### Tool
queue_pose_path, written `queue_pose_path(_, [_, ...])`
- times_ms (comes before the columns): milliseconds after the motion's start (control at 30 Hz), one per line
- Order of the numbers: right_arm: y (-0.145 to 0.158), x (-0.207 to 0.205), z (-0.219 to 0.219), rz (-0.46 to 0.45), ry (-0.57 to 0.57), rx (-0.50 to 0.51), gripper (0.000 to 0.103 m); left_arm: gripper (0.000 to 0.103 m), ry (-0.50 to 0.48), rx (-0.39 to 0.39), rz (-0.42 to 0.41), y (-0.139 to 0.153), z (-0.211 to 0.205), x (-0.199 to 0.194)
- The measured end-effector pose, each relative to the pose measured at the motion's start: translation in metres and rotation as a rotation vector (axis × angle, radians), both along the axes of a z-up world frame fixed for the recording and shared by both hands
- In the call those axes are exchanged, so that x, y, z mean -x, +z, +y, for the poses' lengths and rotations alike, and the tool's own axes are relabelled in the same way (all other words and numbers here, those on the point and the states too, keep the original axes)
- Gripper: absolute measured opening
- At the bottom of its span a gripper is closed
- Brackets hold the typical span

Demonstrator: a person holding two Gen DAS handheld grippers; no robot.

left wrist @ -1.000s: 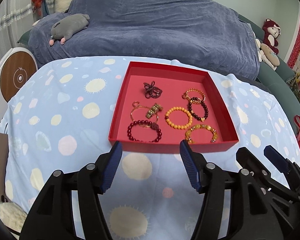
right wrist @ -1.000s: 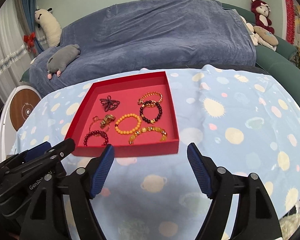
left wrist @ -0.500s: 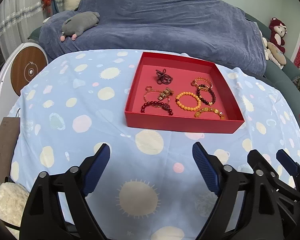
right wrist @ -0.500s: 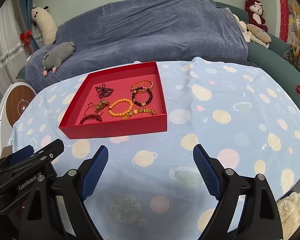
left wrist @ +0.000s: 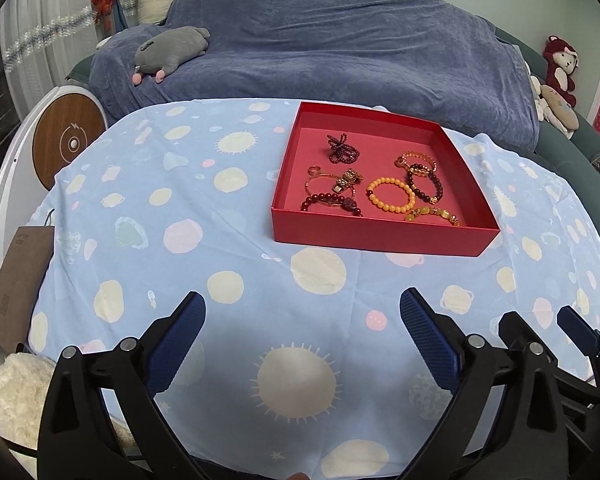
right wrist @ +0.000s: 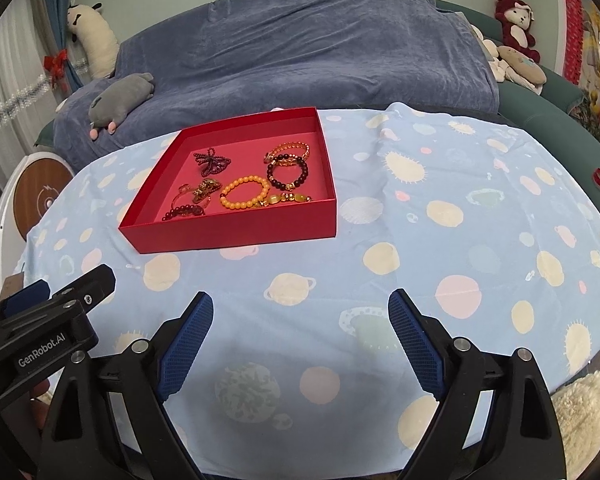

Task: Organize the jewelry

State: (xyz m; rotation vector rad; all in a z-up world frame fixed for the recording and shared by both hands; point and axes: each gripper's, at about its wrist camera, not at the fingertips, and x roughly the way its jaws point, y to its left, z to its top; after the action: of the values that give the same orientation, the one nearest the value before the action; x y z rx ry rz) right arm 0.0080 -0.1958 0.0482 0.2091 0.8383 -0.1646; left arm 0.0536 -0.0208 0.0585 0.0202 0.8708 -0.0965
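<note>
A red tray (left wrist: 380, 236) (right wrist: 236, 232) sits on the blue dotted tablecloth and holds several bracelets. Among them are an orange bead bracelet (left wrist: 392, 180) (right wrist: 246, 179), a dark red bead bracelet (left wrist: 328, 199) and a tangled dark red strand (left wrist: 342, 152). My left gripper (left wrist: 300, 298) hovers over the cloth short of the tray's near wall. Its jaws are opening, with nothing between them. My right gripper (right wrist: 301, 298) stands wide open and empty, right of the tray's near corner. The two grippers are side by side, each showing in the other's view.
A sofa under a blue cover (left wrist: 340, 48) with a grey plush toy (left wrist: 168, 50) runs behind the table. A white round device (left wrist: 66, 144) and a brown paper bag (left wrist: 20, 280) stand off the table's left edge. Plush toys (right wrist: 516, 28) lie at far right.
Both grippers have drawn back from the tray, which now looks smaller and farther off. Both pairs of jaws have spread wider, the left by more.
</note>
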Motion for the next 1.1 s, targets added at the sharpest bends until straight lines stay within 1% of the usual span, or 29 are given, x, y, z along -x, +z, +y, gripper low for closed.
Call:
queue_pose_path(200, [0.0,0.004,0.0,-0.013,-0.012,-0.007,0.089,0.094,-0.006,-0.021,-0.002,-0.001,0.0,0.002])
queue_pose_path(233, [0.001,0.005,0.0,-0.014,-0.017,-0.001,0.095,0.094,-0.002,-0.026,-0.003,-0.001,0.001,0.003])
queue_pose_path(267, [0.001,0.005,0.0,-0.018,-0.02,0.002,0.096,0.094,0.0,-0.026,-0.002,-0.002,0.001,0.003])
queue_pose_path(433, [0.002,0.008,0.0,-0.034,-0.023,0.003,0.096,0.094,0.0,-0.036,-0.001,-0.003,0.002,0.004])
queue_pose_path(1100, [-0.003,0.012,0.005,-0.019,-0.016,0.009,0.096,0.095,0.019,-0.053,0.005,-0.01,0.006,0.008])
